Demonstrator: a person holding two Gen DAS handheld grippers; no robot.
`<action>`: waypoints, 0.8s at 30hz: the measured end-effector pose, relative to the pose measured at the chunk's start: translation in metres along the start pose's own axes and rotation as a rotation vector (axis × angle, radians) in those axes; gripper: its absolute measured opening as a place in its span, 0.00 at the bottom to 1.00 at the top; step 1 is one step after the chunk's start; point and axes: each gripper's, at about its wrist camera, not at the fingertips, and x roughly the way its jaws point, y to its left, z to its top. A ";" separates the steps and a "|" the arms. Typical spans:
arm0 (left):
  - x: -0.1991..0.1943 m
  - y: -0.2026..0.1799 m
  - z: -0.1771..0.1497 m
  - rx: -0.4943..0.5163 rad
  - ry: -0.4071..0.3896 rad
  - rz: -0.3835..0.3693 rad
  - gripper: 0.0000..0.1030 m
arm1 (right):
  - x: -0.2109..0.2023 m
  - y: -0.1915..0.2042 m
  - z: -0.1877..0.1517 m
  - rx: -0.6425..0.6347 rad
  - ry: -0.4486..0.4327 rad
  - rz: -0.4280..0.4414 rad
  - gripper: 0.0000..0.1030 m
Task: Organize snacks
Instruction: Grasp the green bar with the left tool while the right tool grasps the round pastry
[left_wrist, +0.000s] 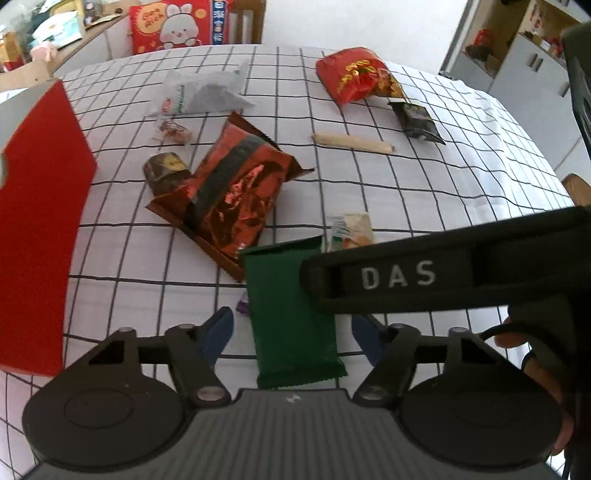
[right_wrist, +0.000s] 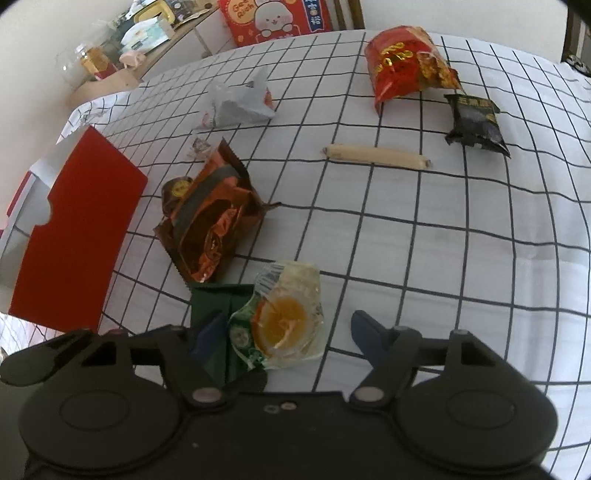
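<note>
Snacks lie scattered on a white checked tablecloth (left_wrist: 424, 192). My left gripper (left_wrist: 291, 332) is open around a green packet (left_wrist: 288, 310) lying flat between its fingers. My right gripper (right_wrist: 288, 332) is open around a clear pack with an orange egg tart (right_wrist: 288, 321), which lies beside the green packet (right_wrist: 214, 306). A shiny red-brown bag (left_wrist: 232, 195) (right_wrist: 210, 229) lies just beyond. A red box (left_wrist: 37, 229) (right_wrist: 77, 229) stands open at the left. The right gripper's body (left_wrist: 443, 273) crosses the left wrist view.
Farther off lie a sausage stick (left_wrist: 351, 142) (right_wrist: 376, 155), a red snack bag (left_wrist: 354, 74) (right_wrist: 402, 62), a black packet (left_wrist: 417, 120) (right_wrist: 476, 120), a white bag (left_wrist: 207, 92) (right_wrist: 240, 101) and a small brown packet (left_wrist: 164, 171). A red rabbit cushion (left_wrist: 177, 26) stands behind the table.
</note>
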 end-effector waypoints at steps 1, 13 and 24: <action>0.001 -0.001 0.000 0.006 0.002 -0.005 0.61 | 0.000 0.001 0.000 -0.005 0.000 0.003 0.66; 0.001 0.001 -0.003 0.005 -0.002 -0.040 0.45 | -0.005 0.002 -0.002 -0.005 -0.025 0.019 0.51; -0.011 0.009 -0.005 -0.026 -0.009 -0.048 0.30 | -0.026 -0.015 -0.009 0.057 -0.069 -0.003 0.50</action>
